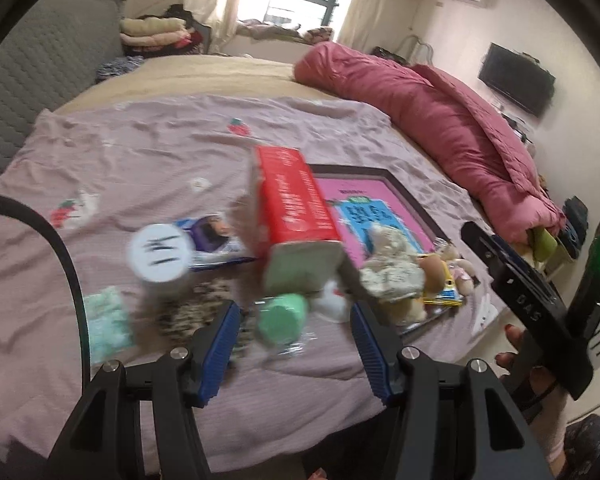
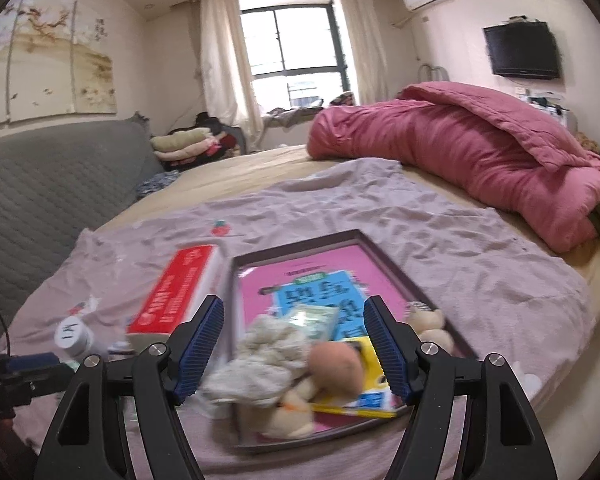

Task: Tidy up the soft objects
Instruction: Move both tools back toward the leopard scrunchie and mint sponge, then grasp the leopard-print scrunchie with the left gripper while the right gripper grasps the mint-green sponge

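Both the left gripper and the right gripper are released and hold nothing. The soft toys lie in the tray, at its near end. Further left, the tilted red box could fall if bumped.

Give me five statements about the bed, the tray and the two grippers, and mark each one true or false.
1. The tray holds plush toys. True.
2. The red box lies inside the tray. False: it lies beside it, on the sheet.
3. The left gripper grips the green roll. False: its jaws are open.
4. The right gripper is open and empty. True.
5. The pink quilt covers the tray. False: it is bunched apart.
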Tool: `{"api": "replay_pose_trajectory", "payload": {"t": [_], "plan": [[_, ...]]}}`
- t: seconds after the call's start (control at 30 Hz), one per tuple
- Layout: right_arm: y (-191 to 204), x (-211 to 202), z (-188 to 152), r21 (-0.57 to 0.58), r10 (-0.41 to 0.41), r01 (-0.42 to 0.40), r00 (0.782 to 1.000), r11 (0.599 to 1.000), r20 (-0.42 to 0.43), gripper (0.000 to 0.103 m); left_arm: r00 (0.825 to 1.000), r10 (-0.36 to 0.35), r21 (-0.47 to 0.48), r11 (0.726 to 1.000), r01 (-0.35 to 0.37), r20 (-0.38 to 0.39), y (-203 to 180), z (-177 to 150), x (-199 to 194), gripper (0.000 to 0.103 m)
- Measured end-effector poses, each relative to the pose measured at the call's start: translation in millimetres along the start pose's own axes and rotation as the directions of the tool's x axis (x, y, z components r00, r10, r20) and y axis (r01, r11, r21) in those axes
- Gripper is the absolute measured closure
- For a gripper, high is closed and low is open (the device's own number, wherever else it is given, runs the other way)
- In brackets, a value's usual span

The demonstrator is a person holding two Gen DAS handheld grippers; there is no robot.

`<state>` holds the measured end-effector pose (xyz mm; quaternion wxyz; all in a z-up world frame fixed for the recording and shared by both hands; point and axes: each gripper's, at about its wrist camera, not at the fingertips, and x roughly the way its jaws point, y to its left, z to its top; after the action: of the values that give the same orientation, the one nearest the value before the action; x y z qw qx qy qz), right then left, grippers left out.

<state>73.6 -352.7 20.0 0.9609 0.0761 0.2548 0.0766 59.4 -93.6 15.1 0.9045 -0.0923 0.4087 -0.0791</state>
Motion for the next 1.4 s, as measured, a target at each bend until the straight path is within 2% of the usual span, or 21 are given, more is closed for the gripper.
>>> {"api": "replay_pose_trajectory", "payload": {"t": [0.2,0.43,0.57,0.73,1.1,1.3,1.4], "plan": [[40,-8,-1,-0.037,0.091,-0.091,0.996,0.995,-0.022,0.029,0.998,0.066,-0.062,0.996,-0.065,0.004,46,-11,-20,0.046],[85,-16,-7,-0.113,0.147,-0.153,0.987,0.982,-0.059,0.029,0.993,0.114,-0.122,0.986,-0.113,-0.002,86,-25,-29,0.046],[107,-11,-12,-0.136,0.159,-0.174,0.980,0.975,-0.116,0.029,0.993,0.116,-0.170,0.979,-0.116,-0.006,104,-29,-30,0.046],[122,4,-24,-0.142,0.130,-0.161,0.970,0.977,-0.205,0.029,0.992,0.121,-0.206,0.971,-0.122,-0.017,116,-35,-23,0.046],[125,37,-52,-0.147,0.079,-0.136,0.936,0.980,-0.342,0.029,0.993,0.098,-0.248,0.962,-0.113,-0.072,129,-49,2,0.046],[128,41,-56,-0.159,0.075,-0.138,0.933,0.977,-0.351,0.029,0.996,-0.019,-0.251,0.968,-0.002,-0.084,110,-45,16,0.046],[126,45,-56,-0.150,0.075,-0.137,0.930,0.979,-0.360,0.029,0.996,-0.010,-0.217,0.976,-0.008,-0.085,96,-38,29,0.046]]}}
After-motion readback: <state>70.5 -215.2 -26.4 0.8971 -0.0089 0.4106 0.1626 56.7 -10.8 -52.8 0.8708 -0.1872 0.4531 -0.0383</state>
